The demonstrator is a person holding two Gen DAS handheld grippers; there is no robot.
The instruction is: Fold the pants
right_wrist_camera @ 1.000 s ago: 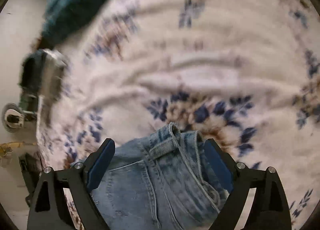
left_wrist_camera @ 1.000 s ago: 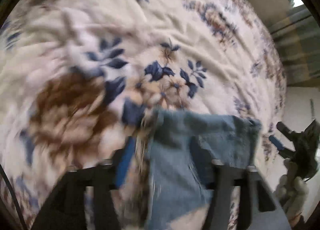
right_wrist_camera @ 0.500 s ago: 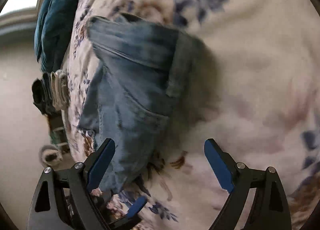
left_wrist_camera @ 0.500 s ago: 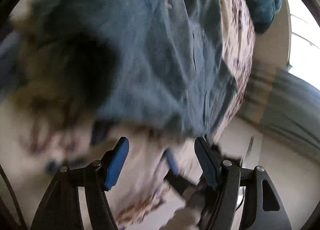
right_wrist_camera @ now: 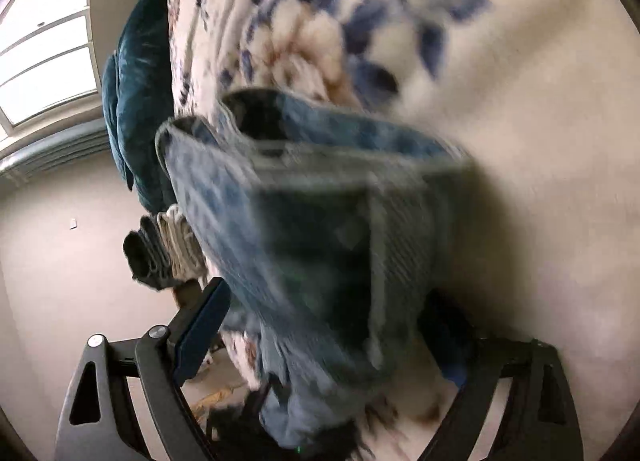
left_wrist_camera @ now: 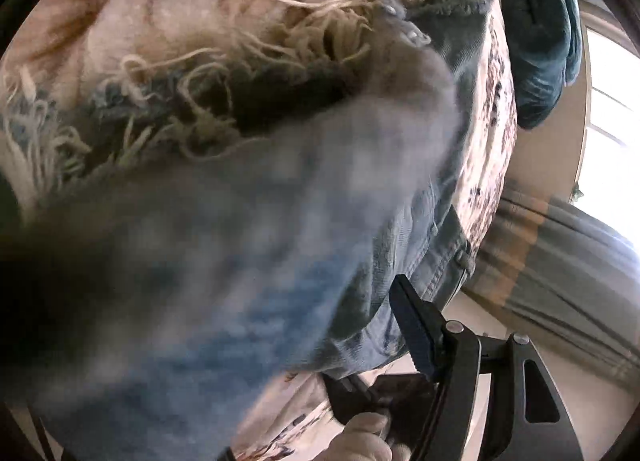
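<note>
The pants are blue denim jeans (left_wrist_camera: 248, 301) with a frayed hem (left_wrist_camera: 168, 109), lying on the flowered bedspread (left_wrist_camera: 168, 21). In the left wrist view they fill the frame, very close and blurred, and hide the left finger; only the right finger (left_wrist_camera: 416, 329) shows. My left gripper (left_wrist_camera: 256, 345) stands wide open around the cloth. In the right wrist view the folded jeans (right_wrist_camera: 320, 221) lie between the open fingers of my right gripper (right_wrist_camera: 332, 337); the left finger (right_wrist_camera: 200, 333) is clear, the right one is mostly hidden by the denim.
A dark teal cushion (right_wrist_camera: 136, 101) lies at the bed's far end by a window (right_wrist_camera: 40, 45). A stack of folded clothes (right_wrist_camera: 164, 253) sits at the bed's edge. The other hand shows low in the left wrist view (left_wrist_camera: 364, 437).
Both grippers have let go of the jeans and tipped over toward the bed. The cameras have come much closer to the denim, which now covers most of each view.
</note>
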